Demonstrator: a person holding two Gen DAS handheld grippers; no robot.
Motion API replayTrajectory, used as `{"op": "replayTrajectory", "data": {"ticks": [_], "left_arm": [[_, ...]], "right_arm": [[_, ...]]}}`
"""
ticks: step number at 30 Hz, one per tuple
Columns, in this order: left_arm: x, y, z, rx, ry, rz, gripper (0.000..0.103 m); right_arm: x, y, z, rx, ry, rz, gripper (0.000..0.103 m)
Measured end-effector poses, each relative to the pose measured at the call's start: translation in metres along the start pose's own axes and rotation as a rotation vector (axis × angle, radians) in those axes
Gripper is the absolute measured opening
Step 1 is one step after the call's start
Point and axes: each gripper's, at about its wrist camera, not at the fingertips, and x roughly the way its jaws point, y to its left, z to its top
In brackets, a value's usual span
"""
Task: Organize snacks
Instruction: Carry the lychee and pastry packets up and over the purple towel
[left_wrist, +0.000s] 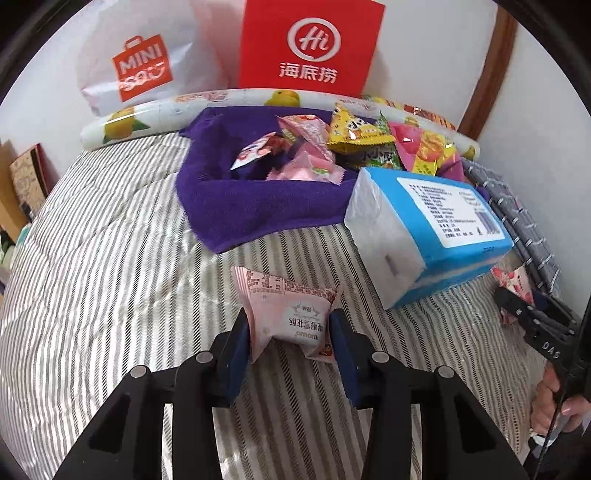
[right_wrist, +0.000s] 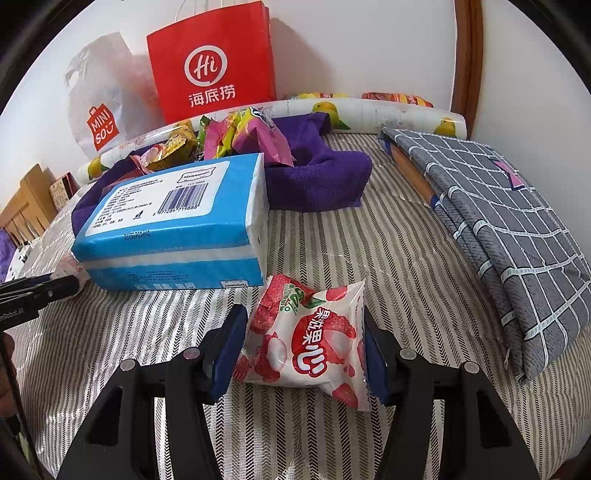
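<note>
My left gripper (left_wrist: 290, 325) is shut on a pink snack packet (left_wrist: 291, 310), held just over the striped bedsheet (left_wrist: 110, 258). My right gripper (right_wrist: 303, 332) is shut on a white-and-red lychee jelly packet (right_wrist: 310, 343); it also shows at the right edge of the left wrist view (left_wrist: 511, 284). Several loose snack packets (left_wrist: 332, 147) lie piled on a purple towel (left_wrist: 240, 206) at the back, seen too in the right wrist view (right_wrist: 229, 136). The left gripper's tip shows at the left of the right wrist view (right_wrist: 55, 288).
A blue tissue pack (left_wrist: 424, 229) (right_wrist: 173, 229) lies between the grippers and the pile. A folded grey checked cloth (right_wrist: 498, 221) lies at the right. A red paper bag (left_wrist: 310, 48), a white Miniso bag (left_wrist: 140, 70) and a lemon-print roll (left_wrist: 147, 118) stand by the wall.
</note>
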Motion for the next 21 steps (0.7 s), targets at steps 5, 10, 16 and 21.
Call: {"op": "replayTrajectory", "data": {"ticks": [5,10,16,21], "left_arm": [[-0.014,0.002,-0.002,-0.048,0.001,-0.057,0.040],[-0.034,-0.011,0.002,-0.033,-0.015,-0.094,0.040],[-0.054,-0.025,0.017,-0.006,-0.051,-0.129,0.040],[-0.062,-0.036,0.033,0.003,-0.065,-0.140,0.040]], "right_arm": [[-0.001,0.000,0.000,-0.002,-0.007,0.001,0.058],[-0.009,0.005,-0.001,-0.032,-0.036,-0.007,0.056],[-0.030,0.009,-0.005,-0.032,-0.033,0.046,0.055],[-0.063,0.014,0.012,-0.042,-0.105,0.066,0.055]]}}
